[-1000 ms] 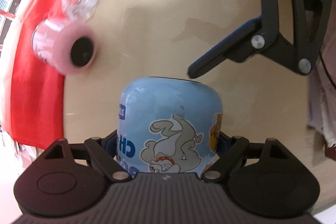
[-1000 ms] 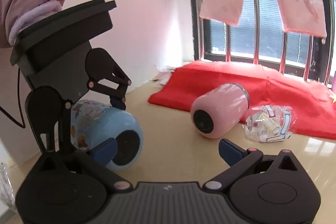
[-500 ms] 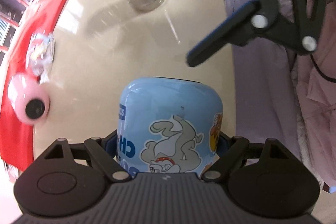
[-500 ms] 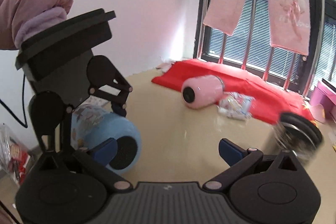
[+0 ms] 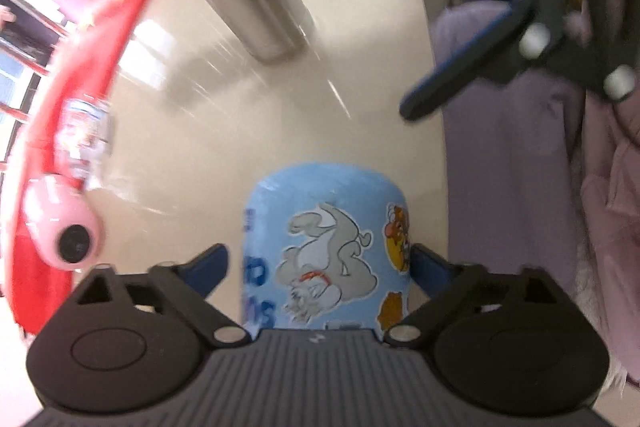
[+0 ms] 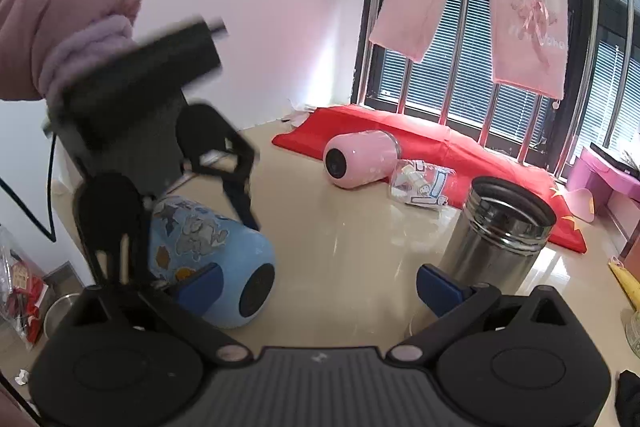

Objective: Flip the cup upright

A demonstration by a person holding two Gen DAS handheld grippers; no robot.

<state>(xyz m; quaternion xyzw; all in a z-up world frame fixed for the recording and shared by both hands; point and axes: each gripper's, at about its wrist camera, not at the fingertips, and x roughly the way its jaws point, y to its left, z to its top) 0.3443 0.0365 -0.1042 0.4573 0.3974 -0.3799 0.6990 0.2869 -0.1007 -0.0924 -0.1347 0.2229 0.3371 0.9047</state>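
The blue cartoon cup (image 5: 326,251) lies between the fingers of my left gripper (image 5: 320,263), whose jaws have spread; a gap shows beside the left finger. In the right wrist view the blue cup (image 6: 216,259) lies on its side on the beige table (image 6: 352,247), black base toward the camera, with the left gripper (image 6: 192,211) over it. My right gripper (image 6: 320,285) is open and empty, just right of the cup. It shows blurred at the upper right of the left wrist view (image 5: 360,23).
A steel flask (image 6: 496,235) stands upright at the right. A pink cup (image 6: 360,163) lies on its side by a red cloth (image 6: 460,155), next to a clear packet (image 6: 420,181). The table edge (image 5: 436,107) runs close on the right.
My left gripper has opened from its grip on the blue cup, which now lies on the table. Both grippers have swung, bringing the steel flask into closer view.
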